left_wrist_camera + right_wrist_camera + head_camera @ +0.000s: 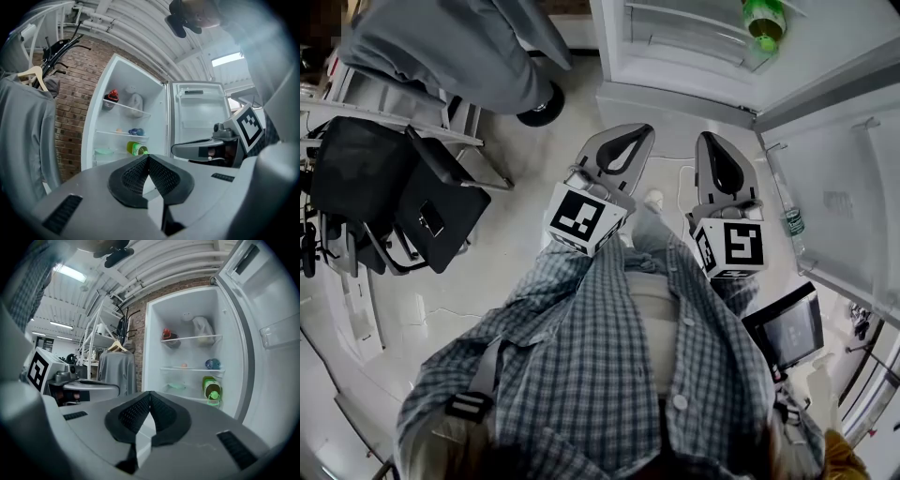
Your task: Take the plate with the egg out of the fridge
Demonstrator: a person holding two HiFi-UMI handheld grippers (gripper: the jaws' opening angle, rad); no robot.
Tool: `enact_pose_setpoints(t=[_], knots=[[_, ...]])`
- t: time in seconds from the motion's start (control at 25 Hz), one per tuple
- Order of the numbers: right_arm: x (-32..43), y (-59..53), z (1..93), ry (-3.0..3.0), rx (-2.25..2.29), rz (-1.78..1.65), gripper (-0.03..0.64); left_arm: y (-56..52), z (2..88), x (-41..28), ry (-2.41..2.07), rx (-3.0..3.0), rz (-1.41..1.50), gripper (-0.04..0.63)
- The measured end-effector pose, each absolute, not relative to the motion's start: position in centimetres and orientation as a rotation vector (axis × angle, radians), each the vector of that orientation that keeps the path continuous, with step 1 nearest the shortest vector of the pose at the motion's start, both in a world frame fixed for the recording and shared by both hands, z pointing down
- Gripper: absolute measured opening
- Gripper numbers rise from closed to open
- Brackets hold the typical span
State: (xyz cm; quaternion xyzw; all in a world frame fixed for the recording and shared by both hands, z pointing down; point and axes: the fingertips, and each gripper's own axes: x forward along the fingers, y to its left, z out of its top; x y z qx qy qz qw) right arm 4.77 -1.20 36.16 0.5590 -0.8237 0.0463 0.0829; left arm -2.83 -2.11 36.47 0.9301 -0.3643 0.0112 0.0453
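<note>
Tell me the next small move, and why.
Probably reach the right gripper toward the middle shelf, opening its jaws on the way. The fridge stands open, and a small round thing on that shelf, likely the egg, waits there. The right gripper and the left gripper are both shut, empty and short of the fridge.

left gripper (pixel 630 142) jaws closed, empty, right gripper (pixel 719 157) closed, empty, side by side

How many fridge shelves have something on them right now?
3. Top shelf: red item, white bag. Middle shelf: small orange item, blue item. Lower shelf: green dish, green bottle. Anything lower is hidden.
</note>
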Motion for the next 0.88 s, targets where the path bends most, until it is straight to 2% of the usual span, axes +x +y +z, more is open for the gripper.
enact_pose_setpoints(t=[0.44,0.88], knots=[[9.0,-9.5,35.6,-2.497,1.624,0.081,0.006,-10.0,35.4,1.8,-1.174,2.848,0.02,0.006],[11.5,-12.8,34.5,-2.462,1.568,0.001,0.006,-13.9,34.1,5.7,-1.16,2.853,-0.003,0.006]])
